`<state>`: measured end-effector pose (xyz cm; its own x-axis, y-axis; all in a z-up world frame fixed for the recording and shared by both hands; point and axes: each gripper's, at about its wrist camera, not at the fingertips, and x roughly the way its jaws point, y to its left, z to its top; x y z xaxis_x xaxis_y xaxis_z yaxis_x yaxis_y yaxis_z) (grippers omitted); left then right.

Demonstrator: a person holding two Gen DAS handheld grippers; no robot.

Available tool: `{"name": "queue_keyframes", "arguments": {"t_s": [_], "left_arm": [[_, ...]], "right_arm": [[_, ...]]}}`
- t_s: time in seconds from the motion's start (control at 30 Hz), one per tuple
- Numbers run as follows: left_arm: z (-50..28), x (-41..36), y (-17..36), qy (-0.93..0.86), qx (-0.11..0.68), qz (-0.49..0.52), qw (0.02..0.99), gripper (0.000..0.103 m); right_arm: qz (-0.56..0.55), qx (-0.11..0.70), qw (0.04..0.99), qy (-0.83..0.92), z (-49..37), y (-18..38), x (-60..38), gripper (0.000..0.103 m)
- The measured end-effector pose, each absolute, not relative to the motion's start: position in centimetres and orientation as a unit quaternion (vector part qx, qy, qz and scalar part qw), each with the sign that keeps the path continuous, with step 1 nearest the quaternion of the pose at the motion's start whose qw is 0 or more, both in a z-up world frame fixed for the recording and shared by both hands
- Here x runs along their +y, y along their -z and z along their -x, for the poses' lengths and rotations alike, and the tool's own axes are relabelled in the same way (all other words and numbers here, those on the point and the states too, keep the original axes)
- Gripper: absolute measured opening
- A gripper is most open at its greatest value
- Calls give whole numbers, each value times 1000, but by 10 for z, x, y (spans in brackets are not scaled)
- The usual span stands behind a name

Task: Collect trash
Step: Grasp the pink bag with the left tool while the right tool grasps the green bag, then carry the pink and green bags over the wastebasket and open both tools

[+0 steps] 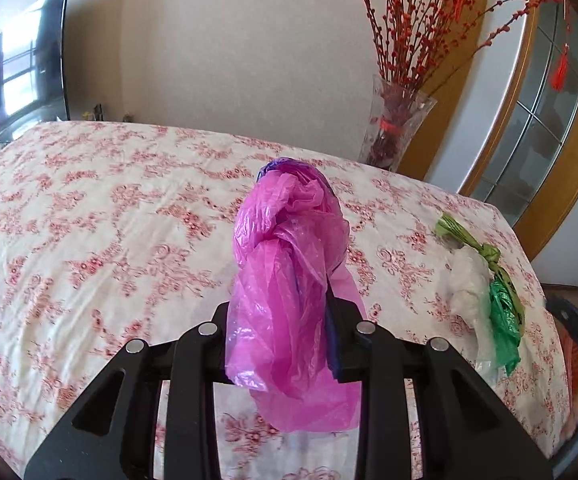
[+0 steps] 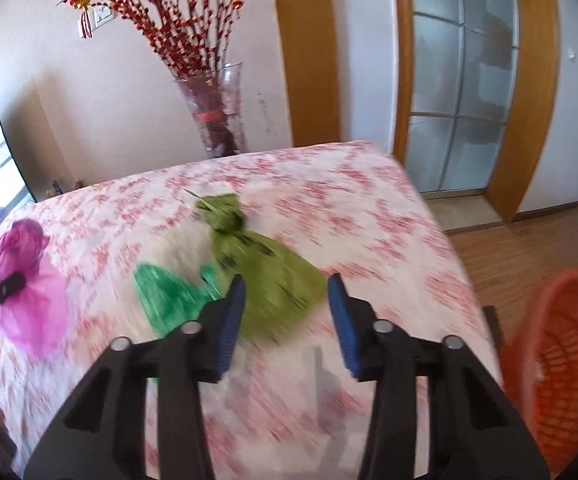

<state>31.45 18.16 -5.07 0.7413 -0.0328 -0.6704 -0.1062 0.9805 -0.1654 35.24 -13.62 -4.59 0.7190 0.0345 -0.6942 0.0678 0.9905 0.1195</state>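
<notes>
left gripper (image 1: 289, 320) pinches the pink plastic bag (image 1: 289, 280), w/ a purple bag (image 1: 285, 166) peeking at its top; the bundle stands up between the jaws, above the floral tablecloth (image 1: 109, 220). from the right wrist view the same pink bag (image 2: 29, 296) shows at far left w/ the left tool's finger across it.

right gripper (image 2: 287, 320) is spread wide, holding nothing, blue pads (image 2: 229, 328) apart. view is motion-blurred. olive green knotted bag (image 2: 265, 276) lies on the cloth just ahead of and between the fingertips, its knot (image 2: 227, 220) farther away. bright green bag (image 2: 169, 296) sits just left of it, beside a white bag (image 1: 469, 292). orange basket (image 2: 561, 380) is off the table edge, lower right of the right gripper. glass vase w/ red branches (image 2: 217, 112) stands behind the table.
</notes>
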Motion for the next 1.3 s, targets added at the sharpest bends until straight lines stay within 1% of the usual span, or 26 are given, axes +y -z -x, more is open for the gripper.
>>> {"name": "queue_keyframes", "arguments": {"t_s": [0.23, 0.3, 0.33, 0.37, 0.4, 0.47, 0.53, 0.73, 0.9, 1.3], "left_arm": [[-315, 182, 49, -3, 354, 98, 930, 30], [-314, 180, 50, 1, 355, 99, 929, 29], [-314, 178, 51, 4, 356, 99, 929, 29], [-314, 177, 52, 5, 357, 98, 929, 29], [-314, 175, 53, 7, 359, 97, 928, 29], [-314, 171, 54, 12, 360, 94, 928, 30], [-314, 167, 54, 14, 362, 93, 928, 29], [-309, 155, 50, 24, 360, 94, 928, 29], [-304, 138, 44, 39, 358, 91, 928, 30], [-279, 70, 17, 102, 343, 68, 931, 30]], "right_arm": [[-62, 410, 910, -21, -414, 61, -98, 38], [-60, 426, 902, -19, -425, 69, -95, 31], [-57, 434, 899, -16, -429, 72, -94, 21], [-58, 442, 895, -14, -431, 76, -95, 15], [-63, 444, 894, -13, -430, 78, -97, 14], [-65, 440, 895, -9, -426, 76, -103, 8], [-64, 439, 896, -5, -423, 73, -109, 5], [-98, 411, 907, 1, -396, 53, -142, 5], [-96, 383, 919, 16, -371, 34, -164, 5], [-113, 326, 937, 54, -290, -3, -212, 5]]}}
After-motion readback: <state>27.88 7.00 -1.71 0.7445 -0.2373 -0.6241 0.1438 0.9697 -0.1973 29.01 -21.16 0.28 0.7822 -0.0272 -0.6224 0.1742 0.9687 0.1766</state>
